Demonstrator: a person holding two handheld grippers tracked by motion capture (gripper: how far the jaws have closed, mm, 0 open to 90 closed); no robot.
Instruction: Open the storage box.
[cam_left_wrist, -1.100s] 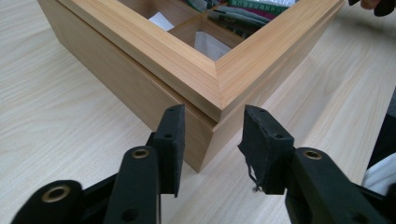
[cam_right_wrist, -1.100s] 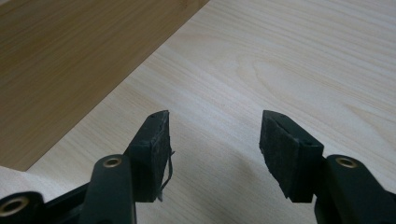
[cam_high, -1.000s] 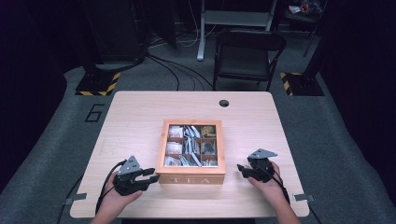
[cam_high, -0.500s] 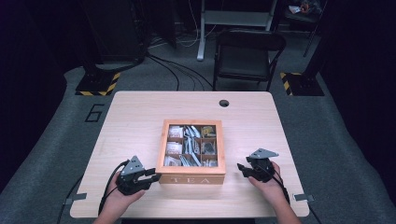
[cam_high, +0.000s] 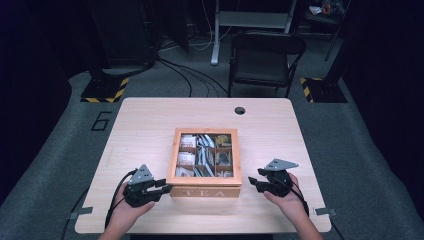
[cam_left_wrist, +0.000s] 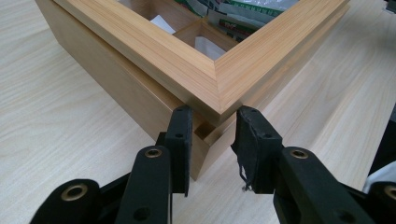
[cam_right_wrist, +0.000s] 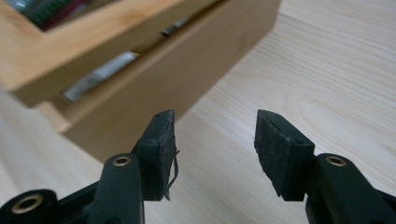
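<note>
The table (cam_high: 150, 120) holds the wooden tea box (cam_high: 205, 159) between your two tongs, its windowed lid down over packets (cam_high: 205, 150) in their compartments. Your left gripper (cam_left_wrist: 212, 140) is pressed onto the box's near corner — one pad on each face, just under the lid's edge. Your right gripper (cam_right_wrist: 212, 140) stands spread with nothing between the pads, beside the box's other near corner and clear of it. The lid is not yet raised, so opening is all ahead — only the bracing grip looks done.
</note>
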